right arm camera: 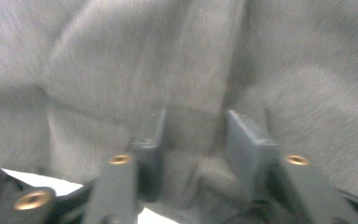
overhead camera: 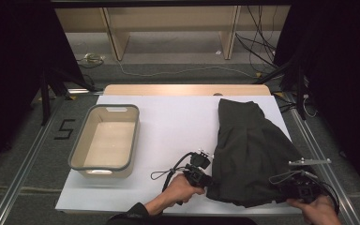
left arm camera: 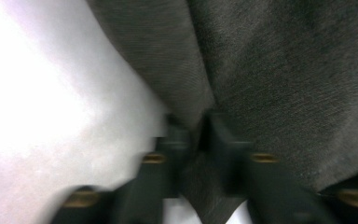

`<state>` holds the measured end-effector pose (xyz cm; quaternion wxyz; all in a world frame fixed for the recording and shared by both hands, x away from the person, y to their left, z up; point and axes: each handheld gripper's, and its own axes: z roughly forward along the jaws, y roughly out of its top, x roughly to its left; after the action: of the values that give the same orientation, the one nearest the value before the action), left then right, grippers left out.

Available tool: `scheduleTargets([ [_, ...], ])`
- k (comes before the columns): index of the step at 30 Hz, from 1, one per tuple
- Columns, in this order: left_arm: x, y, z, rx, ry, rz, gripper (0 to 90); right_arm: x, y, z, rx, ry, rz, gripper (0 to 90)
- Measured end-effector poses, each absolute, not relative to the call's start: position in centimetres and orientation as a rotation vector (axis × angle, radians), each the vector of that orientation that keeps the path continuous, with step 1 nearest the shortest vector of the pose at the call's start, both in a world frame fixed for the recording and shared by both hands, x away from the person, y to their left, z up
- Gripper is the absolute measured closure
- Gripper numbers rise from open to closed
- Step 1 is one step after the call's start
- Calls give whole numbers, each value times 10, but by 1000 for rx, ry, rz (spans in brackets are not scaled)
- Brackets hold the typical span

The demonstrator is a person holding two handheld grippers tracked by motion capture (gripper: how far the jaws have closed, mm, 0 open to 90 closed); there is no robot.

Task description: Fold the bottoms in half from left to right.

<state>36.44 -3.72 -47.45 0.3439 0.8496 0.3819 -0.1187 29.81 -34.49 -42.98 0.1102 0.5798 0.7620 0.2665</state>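
a dark cloth (overhead camera: 251, 150) lies on the right half of the white table (overhead camera: 178, 126), its near edge at the table's front. the left gripper (overhead camera: 205, 179) sits at the cloth's left near corner, jaws pressed together on a fold of it. the right gripper (overhead camera: 286, 187) is at the right near corner, jaws spread with cloth between them. a grey bin (overhead camera: 77, 152) stands well apart at the left.

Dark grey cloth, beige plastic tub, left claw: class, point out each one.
Dark grey cloth (overhead camera: 253, 154), high view, middle of the fabric.
Beige plastic tub (overhead camera: 77, 149), high view, its left rim.
Left claw (left arm camera: 196, 135), left gripper view, between its tips.
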Motion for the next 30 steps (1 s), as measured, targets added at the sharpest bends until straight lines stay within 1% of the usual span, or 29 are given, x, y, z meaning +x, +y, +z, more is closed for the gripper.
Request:
scheduleTargets([
  [2, 360, -39, -473, 2194, 985, -312, 881, 302, -349, -425, 1689, 2207, 798, 522],
  [5, 354, -42, -467, 2187, 961, -337, 878, 313, -361, -418, 1704, 2149, 810, 524],
  [9, 357, -37, -467, 2147, 986, -430, 866, 331, -381, -414, 1740, 2065, 799, 514],
  [10, 359, -35, -467, 2148, 986, -441, 847, 336, -386, -414, 1745, 2048, 793, 506],
  [11, 361, -34, -468, 2152, 988, -425, 798, 340, -391, -414, 1746, 2041, 783, 490],
  [12, 362, -33, -468, 2167, 993, -390, 713, 344, -394, -414, 1752, 2036, 774, 472],
  [13, 363, -34, -468, 2168, 1008, -358, 604, 348, -398, -415, 1758, 2031, 769, 453],
  [14, 365, -33, -467, 2166, 1017, -346, 536, 352, -402, -416, 1768, 2023, 771, 429],
  [16, 369, -33, -466, 2162, 1043, -311, 403, 358, -408, -419, 1783, 2015, 757, 386],
  [17, 372, -34, -466, 2159, 1050, -299, 348, 361, -411, -420, 1789, 2013, 746, 366],
  [18, 374, -35, -466, 2164, 1048, -301, 314, 364, -413, -422, 1792, 2014, 738, 356],
  [22, 380, -39, -462, 2135, 1077, -293, 239, 373, -423, -428, 1817, 2015, 732, 306],
  [30, 385, -54, -464, 2141, 1096, -302, 200, 390, -427, -450, 1863, 2103, 687, 256],
])
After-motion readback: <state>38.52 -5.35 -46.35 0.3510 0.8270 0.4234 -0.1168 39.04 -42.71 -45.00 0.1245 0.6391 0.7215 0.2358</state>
